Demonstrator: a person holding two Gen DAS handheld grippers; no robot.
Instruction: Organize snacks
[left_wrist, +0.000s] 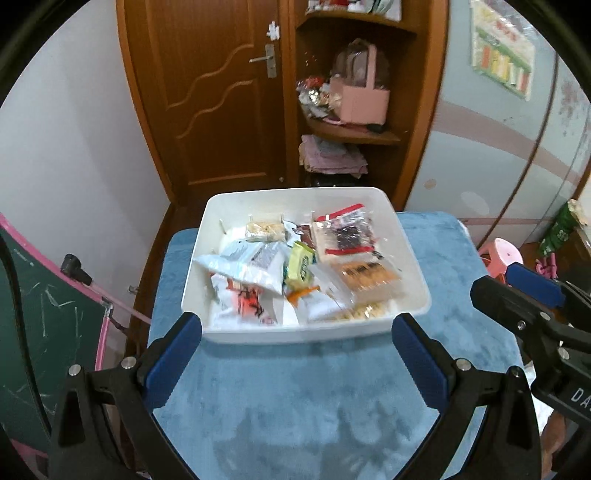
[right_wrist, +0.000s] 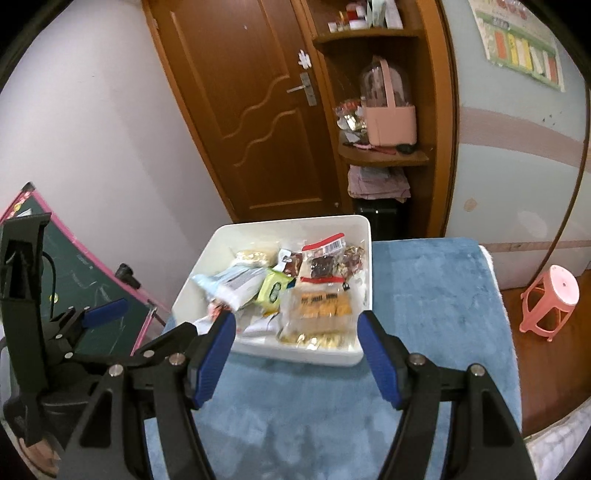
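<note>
Both grippers hang above a blue plush cloth that covers the table, angled steeply down toward a white bin of snacks standing at the cloth's far end. The left gripper has its blue-padded fingers spread wide with nothing between them; their tips sit just short of the bin's near wall, framing it from either side without touching. The right gripper is likewise open and empty, its pads apart at a middling width, tips near the bin's front corner but clear of it. In the left wrist view the right gripper comes in from the right edge, beside and a little ahead of the left. The bin holds a loose heap of packets: a white pouch, a yellow-green packet, a clear bag with red strips and a clear pack of orange crackers. Behind stand a wooden door and corner shelves with a pink basket.
</note>
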